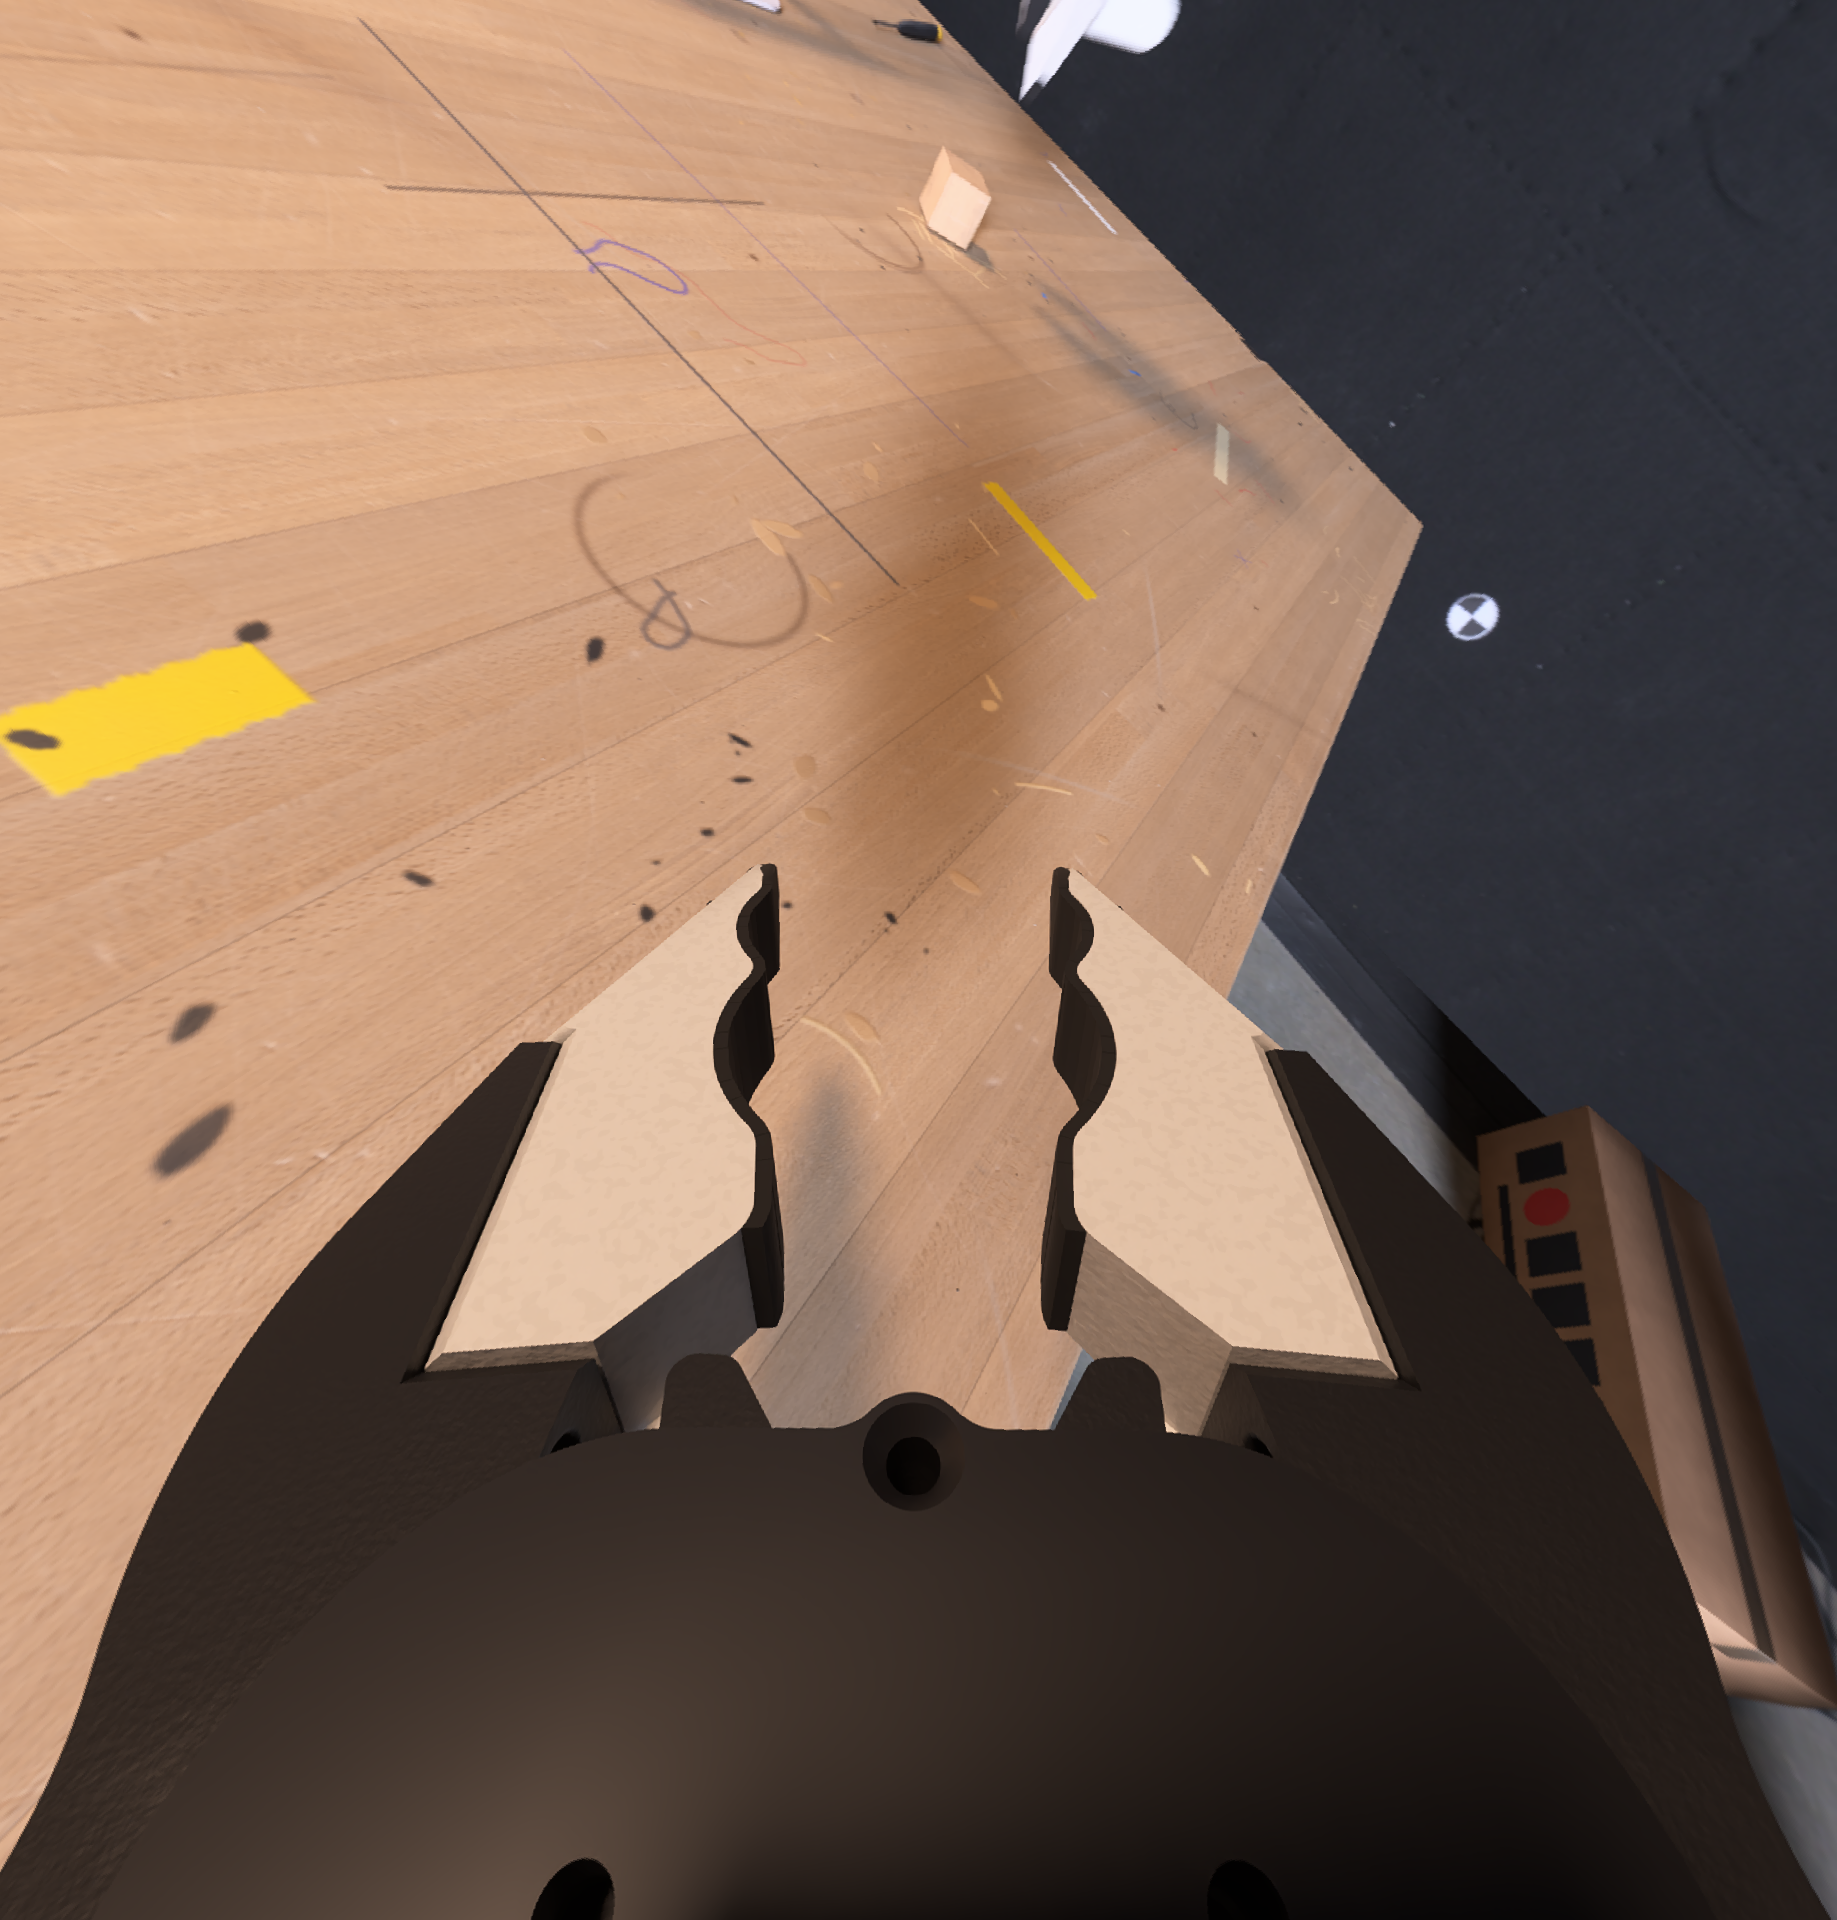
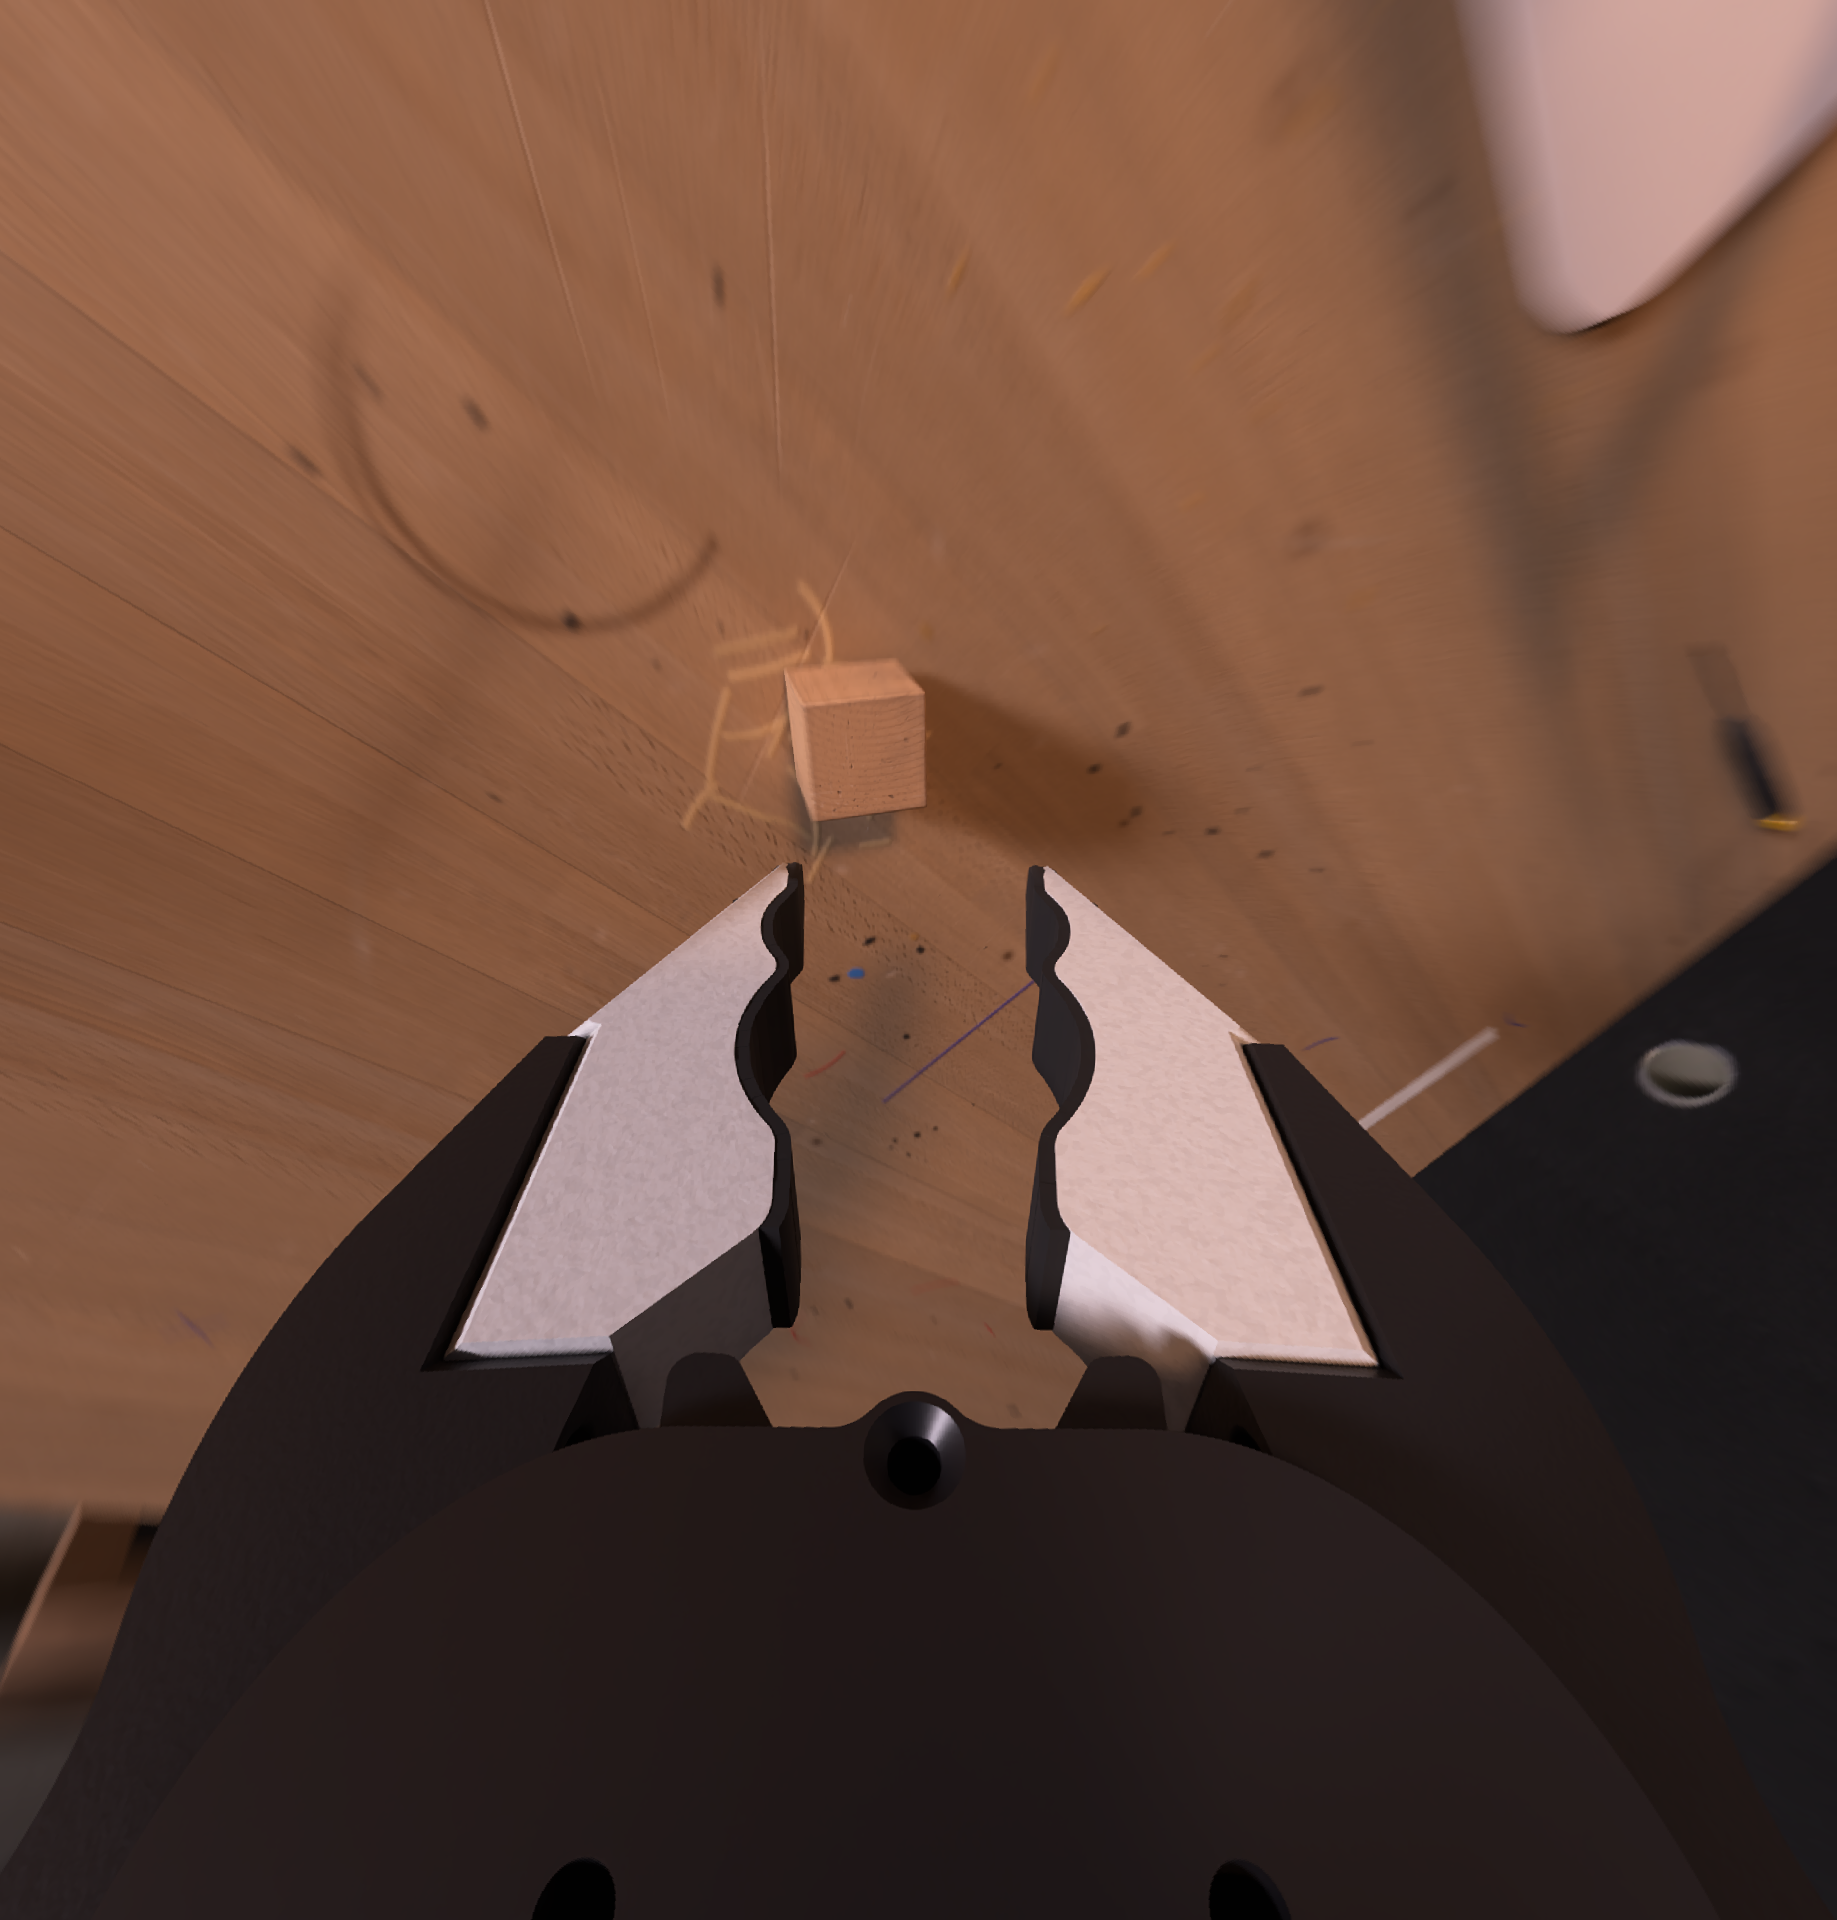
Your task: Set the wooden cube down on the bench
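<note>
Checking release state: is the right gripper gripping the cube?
No. The wooden cube sits on the bench beyond the right gripper, whose fingers are apart with nothing between them.

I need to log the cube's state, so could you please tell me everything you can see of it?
The cube is a small block of pale, unfinished wood with fine grain, sharp edges and flat faces. It rests on the bench near the bench's edge, among light wood shavings, and casts a shadow to one side. Nothing grips it: the right gripper sits open just short of it, apart, and the left gripper is far off, also open.
</note>
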Motion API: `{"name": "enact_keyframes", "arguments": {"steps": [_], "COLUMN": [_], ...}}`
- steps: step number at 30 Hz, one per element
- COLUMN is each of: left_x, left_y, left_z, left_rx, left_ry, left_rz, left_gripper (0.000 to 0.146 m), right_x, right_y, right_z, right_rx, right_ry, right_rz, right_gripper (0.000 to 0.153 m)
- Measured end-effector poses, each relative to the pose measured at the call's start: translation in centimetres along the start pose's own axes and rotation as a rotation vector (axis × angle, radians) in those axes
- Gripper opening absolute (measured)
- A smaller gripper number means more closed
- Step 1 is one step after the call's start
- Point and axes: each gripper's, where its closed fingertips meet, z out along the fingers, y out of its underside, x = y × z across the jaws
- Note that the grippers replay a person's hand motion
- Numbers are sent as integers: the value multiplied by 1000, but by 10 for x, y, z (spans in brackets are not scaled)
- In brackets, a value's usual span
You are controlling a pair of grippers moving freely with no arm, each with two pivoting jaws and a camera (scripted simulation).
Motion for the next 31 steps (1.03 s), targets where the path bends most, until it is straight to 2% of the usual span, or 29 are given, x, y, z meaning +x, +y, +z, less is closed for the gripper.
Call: {"name": "enact_keyframes", "arguments": {"steps": [4,6,9,12,13,15,16,18,21,24,27,29,31], "left_x": [-7,-11,-17,-27,-31,-36,-37,-43,-56,-90,-134,-169,-196], "left_y": [-4,-8,-17,-23,-24,-24,-25,-31,-50,-77,-108,-125,-138], "left_z": [-7,-12,-22,-29,-30,-30,-30,-34,-48,-70,-80,-79,-71], "left_rx": [25,48,94,114,115,100,89,80,38,-86,-202,-226,-235], "left_ry": [-49,-84,-144,-215,-238,-255,-253,-268,-310,-448,-581,-657,-672], "left_rz": [8,24,61,104,117,131,137,166,194,173,24,-155,-298], "left_gripper": [52,51,50,46,46,43,42,40,39,44,49,51,51], "right_x": [-29,-64,-145,-228,-248,-282,-287,-287,-279,-270,-262,-258,-257], "right_y": [-7,-4,-6,-9,-11,-17,-18,-17,-5,10,19,20,19], "right_z": [-105,-132,-124,-89,-85,-85,-89,-101,-107,-107,-101,-98,-98], "right_rx": [474,703,928,948,968,1020,1049,1125,1109,1115,1120,1127,1139], "right_ry": [199,246,145,2,-8,-144,-160,-94,-1,36,20,-4,-36], "right_rz": [180,287,395,415,442,454,492,493,447,463,505,531,540], "right_gripper": [44,44,44,50,53,52,48,47,50,50,50,50,50]}}
